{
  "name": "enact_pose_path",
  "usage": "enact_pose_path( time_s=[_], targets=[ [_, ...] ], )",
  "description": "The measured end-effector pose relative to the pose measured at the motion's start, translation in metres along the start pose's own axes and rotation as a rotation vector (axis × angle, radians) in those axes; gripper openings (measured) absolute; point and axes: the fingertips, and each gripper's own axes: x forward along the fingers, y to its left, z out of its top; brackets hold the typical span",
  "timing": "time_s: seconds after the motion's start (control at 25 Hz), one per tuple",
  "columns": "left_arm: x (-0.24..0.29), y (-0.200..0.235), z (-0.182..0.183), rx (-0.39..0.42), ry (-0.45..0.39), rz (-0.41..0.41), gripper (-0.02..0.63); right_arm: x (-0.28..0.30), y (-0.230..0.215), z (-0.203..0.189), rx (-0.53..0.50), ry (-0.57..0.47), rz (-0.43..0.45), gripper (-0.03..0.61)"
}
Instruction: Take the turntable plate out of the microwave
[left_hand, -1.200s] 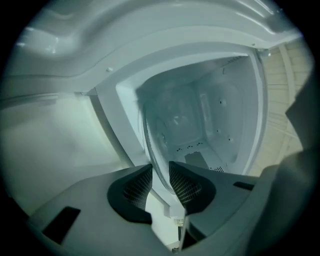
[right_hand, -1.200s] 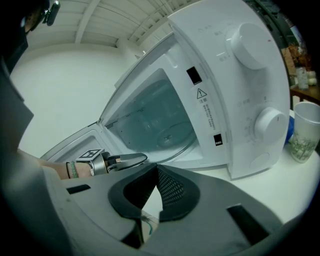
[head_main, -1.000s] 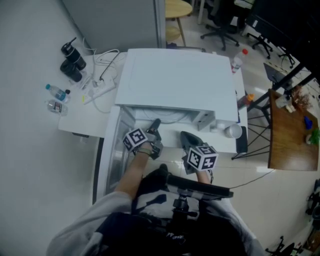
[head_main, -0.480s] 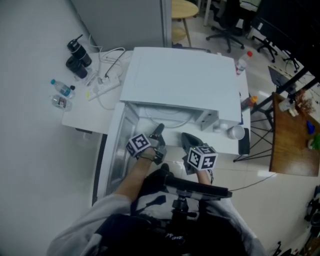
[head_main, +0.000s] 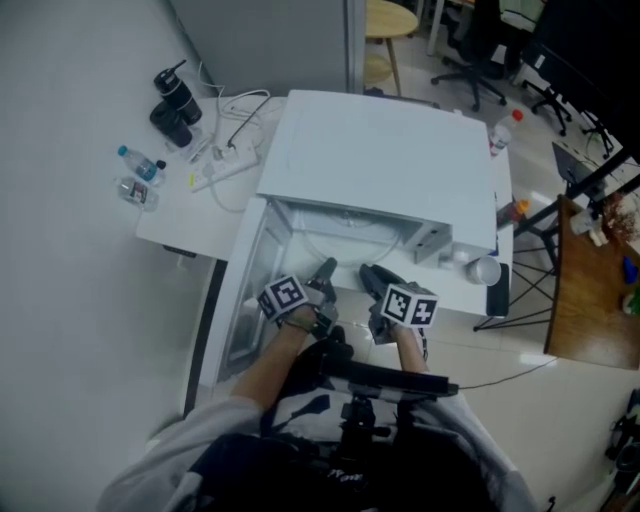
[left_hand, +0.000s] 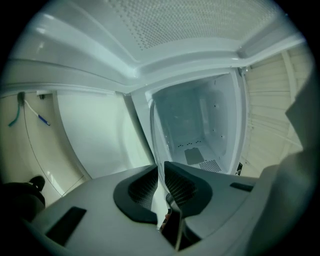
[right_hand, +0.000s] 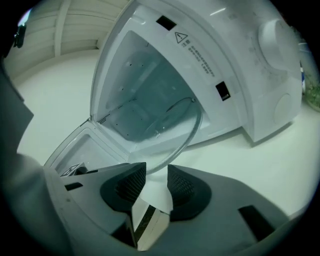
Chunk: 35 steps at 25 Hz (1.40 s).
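The white microwave (head_main: 385, 150) stands on the table with its door (head_main: 245, 300) swung open to the left. The clear glass turntable plate (right_hand: 165, 125) hangs tilted in front of the cavity, held between my two grippers. My left gripper (head_main: 325, 272) is shut on the plate's thin edge (left_hand: 159, 150), seen edge-on against the bare cavity (left_hand: 195, 125). My right gripper (head_main: 368, 275) is at the opposite rim. Its jaws are opening, and the rim sits in the gap (right_hand: 156, 172) without the pads pressing on it. In the head view the plate is barely visible.
On the table left of the microwave lie a power strip with cables (head_main: 225, 165), black flasks (head_main: 175, 105) and water bottles (head_main: 140, 165). A white cup (head_main: 485, 270) and a bottle (head_main: 505, 130) stand to its right. A wooden side table (head_main: 590, 290) is further right.
Both grippers have drawn back a little from the microwave's mouth toward me, and the right one has sunk slightly.
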Motion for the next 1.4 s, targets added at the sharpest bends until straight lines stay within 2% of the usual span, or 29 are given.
enact_pose_path(
  time_s=[0.16, 0.36, 0.6, 0.88, 1.0, 1.16, 1.2, 1.32, 1.4],
  targets=[
    [-0.006, 0.001, -0.006, -0.015, 0.012, -0.009, 0.035, 0.003, -0.002, 0.0, 0.037, 0.001, 0.021, 0.155],
    [-0.01, 0.001, -0.011, -0.042, 0.031, -0.013, 0.035, 0.006, -0.006, 0.005, 0.138, -0.032, 0.062, 0.155],
    [-0.011, -0.006, -0.017, 0.001, 0.055, -0.04, 0.035, 0.016, -0.016, 0.02, 0.206, -0.087, 0.057, 0.153],
    [-0.003, -0.008, -0.018, 0.047, 0.098, -0.076, 0.057, 0.014, -0.02, 0.024, 0.325, -0.129, 0.103, 0.088],
    [0.002, -0.009, -0.009, 0.071, 0.077, -0.094, 0.083, 0.011, -0.02, 0.022, 0.309, -0.126, 0.107, 0.085],
    [0.016, -0.012, 0.012, 0.092, -0.002, -0.138, 0.089, 0.008, -0.014, 0.021, 0.29, -0.111, 0.119, 0.086],
    [0.021, -0.012, 0.017, 0.081, -0.018, -0.151, 0.089, 0.008, -0.013, 0.021, 0.284, -0.108, 0.122, 0.086],
    [0.034, -0.008, 0.021, -0.023, -0.034, -0.157, 0.089, 0.007, -0.009, 0.02, 0.271, -0.103, 0.133, 0.086],
    [0.038, -0.006, 0.022, -0.017, -0.029, -0.149, 0.069, 0.007, -0.008, 0.019, 0.265, -0.104, 0.132, 0.086]
  ],
)
